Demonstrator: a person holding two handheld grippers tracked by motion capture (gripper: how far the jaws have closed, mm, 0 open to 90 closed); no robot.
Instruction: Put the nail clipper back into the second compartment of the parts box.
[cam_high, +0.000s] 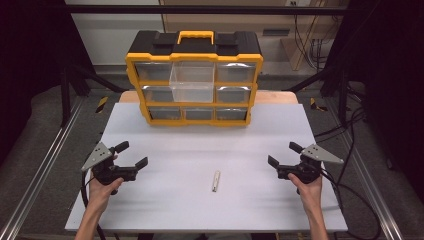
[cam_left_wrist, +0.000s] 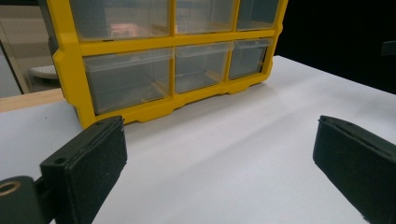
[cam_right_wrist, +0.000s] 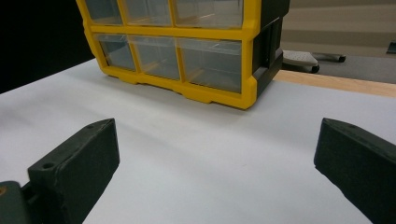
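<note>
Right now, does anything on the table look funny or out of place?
Yes. One clear plastic drawer sticks out of the yellow and black organizer box, top middle, while the others sit flush. A small pale stick lies alone on the white table.

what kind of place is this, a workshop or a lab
Most likely a lab recording bench: a metal frame surrounds the white table, cables trail beside it, and a yellow drawer organizer stands staged on it.

A white bench (cam_high: 165, 200) filled the frame's centre; black frame posts (cam_high: 65, 95) stood at upper left, cables (cam_high: 350, 120) trailed at right, grey floor (cam_high: 40, 130) lay at left
</note>
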